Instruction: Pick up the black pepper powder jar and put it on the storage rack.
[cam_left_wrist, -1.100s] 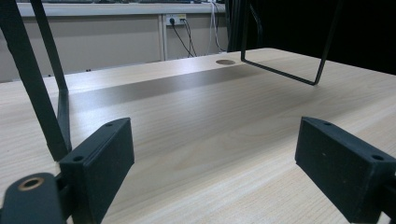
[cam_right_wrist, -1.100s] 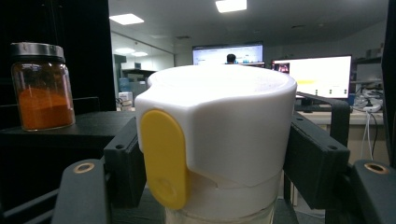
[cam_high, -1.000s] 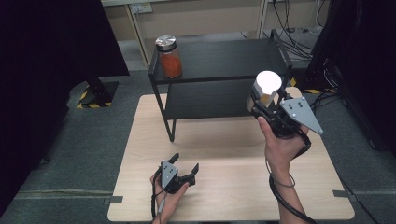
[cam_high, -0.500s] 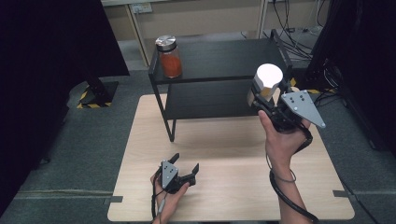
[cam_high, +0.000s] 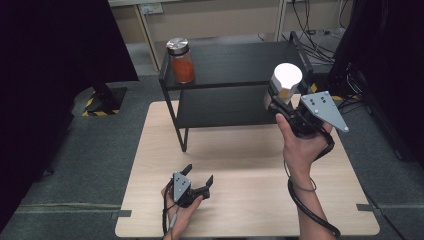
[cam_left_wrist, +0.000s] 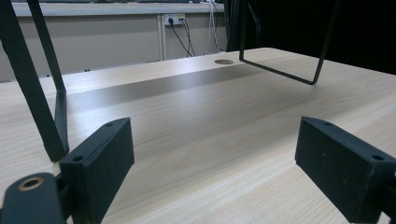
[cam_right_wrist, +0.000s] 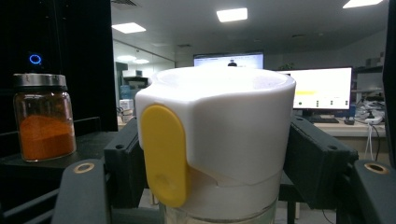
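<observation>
My right gripper (cam_high: 280, 98) is shut on a clear jar with a white lid (cam_high: 288, 76) that has a yellow tab (cam_right_wrist: 164, 154). It holds the jar upright in the air by the right end of the black shelf rack (cam_high: 235, 60), about level with the top shelf. The jaws press the jar (cam_right_wrist: 219, 135) from both sides just under the lid. A glass jar of orange powder (cam_high: 181, 61) with a metal lid stands on the top shelf's left end (cam_right_wrist: 44, 119). My left gripper (cam_high: 199, 173) rests low on the wooden table (cam_high: 240, 160), open, with nothing between its jaws (cam_left_wrist: 212, 163).
The rack's thin black legs (cam_left_wrist: 44, 102) stand on the table just ahead of the left gripper, and its lower shelf (cam_high: 225, 107) is bare. Grey carpet surrounds the table. Cables and dark equipment (cam_high: 370, 45) sit at the back right.
The right gripper has raised the white-lidded jar slightly, closer to the top shelf. The left gripper has stayed put.
</observation>
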